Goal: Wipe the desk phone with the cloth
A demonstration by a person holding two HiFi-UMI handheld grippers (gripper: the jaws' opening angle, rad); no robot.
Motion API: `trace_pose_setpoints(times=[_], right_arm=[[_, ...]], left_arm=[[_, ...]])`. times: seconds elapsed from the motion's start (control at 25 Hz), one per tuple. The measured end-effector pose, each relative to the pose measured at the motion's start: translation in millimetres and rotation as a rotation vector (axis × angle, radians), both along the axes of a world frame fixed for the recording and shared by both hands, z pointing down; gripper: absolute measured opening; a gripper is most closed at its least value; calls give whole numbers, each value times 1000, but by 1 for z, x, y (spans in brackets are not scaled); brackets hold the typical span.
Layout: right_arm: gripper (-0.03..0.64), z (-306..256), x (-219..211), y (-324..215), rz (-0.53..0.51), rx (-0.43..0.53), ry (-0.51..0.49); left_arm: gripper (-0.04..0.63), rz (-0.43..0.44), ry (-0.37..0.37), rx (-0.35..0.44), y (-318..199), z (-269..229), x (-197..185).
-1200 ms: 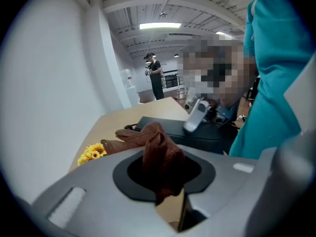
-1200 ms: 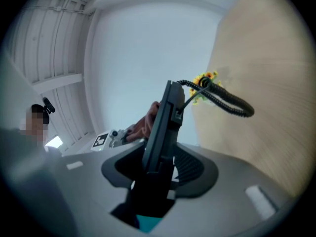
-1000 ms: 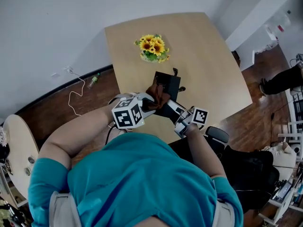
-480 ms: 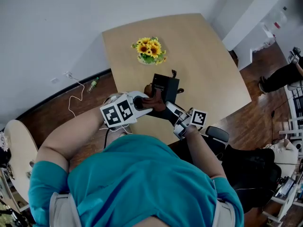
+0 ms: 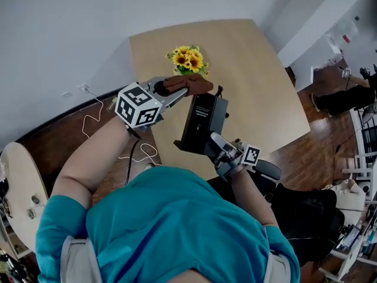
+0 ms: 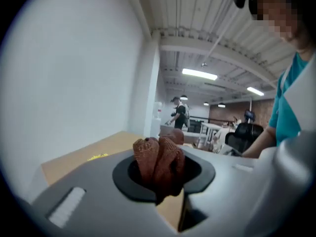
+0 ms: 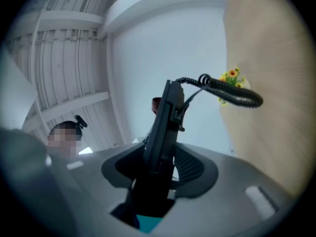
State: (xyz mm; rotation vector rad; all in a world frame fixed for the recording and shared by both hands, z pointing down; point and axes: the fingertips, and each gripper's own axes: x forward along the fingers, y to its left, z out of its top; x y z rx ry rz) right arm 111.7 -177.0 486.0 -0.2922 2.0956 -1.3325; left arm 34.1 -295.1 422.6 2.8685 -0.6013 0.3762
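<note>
Desk phone (image 5: 200,119) now held tilted up in right jaws; cloth (image 5: 187,85) in left jaws moved to its top

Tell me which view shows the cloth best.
The left gripper view: the cloth fills its centre, bunched in the jaws. The head view shows it small, near the phone; the right gripper view, just a sliver.

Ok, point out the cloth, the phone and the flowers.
cloth (image 5: 189,86): head view, middle of the brown bunch.
phone (image 5: 200,121): head view, middle of its black body.
flowers (image 5: 188,59): head view, the yellow blooms.
</note>
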Motion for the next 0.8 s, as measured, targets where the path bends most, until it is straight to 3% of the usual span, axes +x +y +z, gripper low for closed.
trace_pose_setpoints(times=[0.08, 0.2, 0.48, 0.64, 0.72, 0.8], right_arm=[[184, -9, 1, 3, -3, 13, -49], [184, -16, 4, -2, 32, 10, -111], [184, -21, 33, -26, 149, 5, -90], [184, -26, 57, -36, 216, 14, -101], [184, -32, 61, -36, 227, 28, -101], [184, -35, 57, -35, 214, 40, -67]], left_arm=[[98, 7, 77, -17, 6, -8, 7], [98, 56, 116, -14, 25, -11, 20], [97, 185, 41, 78, 79, 4, 23], [97, 279, -5, 68, 109, 18, 17], [97, 286, 9, 32, 115, 20, 6], [97, 257, 82, -6, 112, 6, -4]])
